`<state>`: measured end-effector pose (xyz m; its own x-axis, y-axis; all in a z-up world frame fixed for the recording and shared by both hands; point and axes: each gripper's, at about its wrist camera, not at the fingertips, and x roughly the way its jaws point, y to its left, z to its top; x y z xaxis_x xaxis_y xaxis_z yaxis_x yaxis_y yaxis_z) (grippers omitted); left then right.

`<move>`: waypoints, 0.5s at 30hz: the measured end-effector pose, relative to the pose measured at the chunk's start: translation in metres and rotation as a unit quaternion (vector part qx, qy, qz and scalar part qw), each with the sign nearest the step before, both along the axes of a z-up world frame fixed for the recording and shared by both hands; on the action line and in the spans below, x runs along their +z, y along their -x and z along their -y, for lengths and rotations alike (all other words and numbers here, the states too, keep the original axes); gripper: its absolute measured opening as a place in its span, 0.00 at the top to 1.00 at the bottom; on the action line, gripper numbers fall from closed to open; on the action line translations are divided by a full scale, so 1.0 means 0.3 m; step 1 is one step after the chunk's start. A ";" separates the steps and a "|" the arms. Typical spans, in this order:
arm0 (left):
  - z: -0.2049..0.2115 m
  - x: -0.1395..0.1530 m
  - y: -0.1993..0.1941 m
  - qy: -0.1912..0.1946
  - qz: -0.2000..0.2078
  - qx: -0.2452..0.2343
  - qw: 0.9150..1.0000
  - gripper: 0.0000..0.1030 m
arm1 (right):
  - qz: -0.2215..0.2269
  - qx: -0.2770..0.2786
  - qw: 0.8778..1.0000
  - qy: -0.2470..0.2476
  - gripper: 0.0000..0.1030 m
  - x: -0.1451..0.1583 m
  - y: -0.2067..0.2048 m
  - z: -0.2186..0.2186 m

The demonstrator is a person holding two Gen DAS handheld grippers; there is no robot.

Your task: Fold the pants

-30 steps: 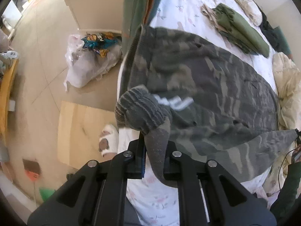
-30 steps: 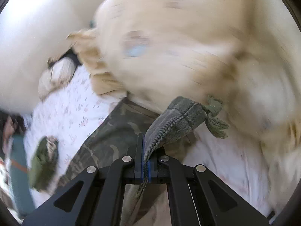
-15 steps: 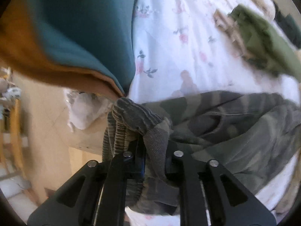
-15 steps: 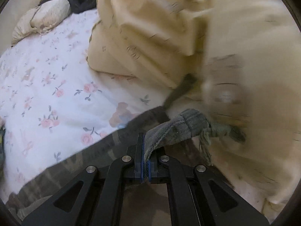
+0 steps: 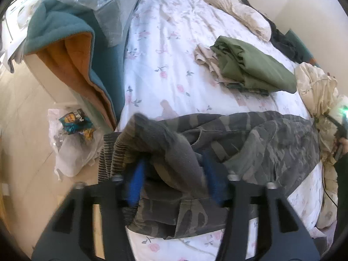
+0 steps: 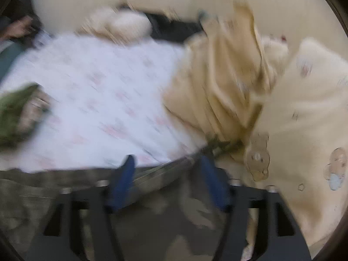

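Observation:
The camouflage pants (image 5: 250, 143) lie folded over across the near end of the flowered bed sheet (image 5: 174, 65). My left gripper (image 5: 174, 180) is open, its blue pads (image 5: 136, 182) spread apart, with the grey ribbed waistband (image 5: 165, 150) lying loose between them. In the blurred right wrist view my right gripper (image 6: 168, 180) is open too, its blue pads (image 6: 121, 182) wide apart above the camouflage pants (image 6: 152, 228), whose edge runs between them.
A folded olive garment (image 5: 252, 67) on beige cloth lies mid-bed. A teal and orange blanket (image 5: 71, 50) hangs at the bed's left side. A white plastic bag (image 5: 71, 145) sits on the floor. A cream quilt (image 6: 271, 108) is bunched at the right; pillows (image 5: 239, 13) lie at the far end.
Both grippers have opened and let go of the pants' ends, which now rest folded over on the bed. Both cameras have drawn back and tilted up.

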<state>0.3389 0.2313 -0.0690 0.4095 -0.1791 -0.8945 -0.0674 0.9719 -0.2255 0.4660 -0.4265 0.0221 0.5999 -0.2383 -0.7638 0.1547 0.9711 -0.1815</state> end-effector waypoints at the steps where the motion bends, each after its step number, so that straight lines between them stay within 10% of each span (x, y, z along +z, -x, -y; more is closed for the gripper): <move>1: -0.019 -0.001 -0.014 -0.018 0.000 0.020 1.000 0.33 | 0.002 0.017 1.000 -0.011 0.24 0.015 0.009 -0.040; 3: -0.043 -0.009 -0.018 -0.059 0.000 0.052 0.997 0.27 | -0.016 0.054 0.998 -0.013 0.24 0.013 0.017 -0.142; 5: -0.036 -0.031 -0.033 -0.220 -0.024 0.081 0.972 0.28 | -0.025 0.096 0.995 -0.006 0.25 -0.019 0.019 -0.271; 9: 0.104 -0.016 0.000 -0.173 0.029 -0.051 0.983 0.27 | -0.052 0.182 0.982 -0.020 0.24 -0.080 0.009 -0.486; 15: 0.343 -0.127 -0.093 -0.242 0.046 -0.184 0.952 0.27 | -0.115 0.283 0.952 0.013 0.21 -0.236 -0.046 -0.750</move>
<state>0.3668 0.1283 -0.1070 0.4799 0.0978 -0.8718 0.2962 0.9173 0.2660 0.4797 -0.2015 -0.0489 0.4558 0.0527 -0.8885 -0.4394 0.8814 -0.1731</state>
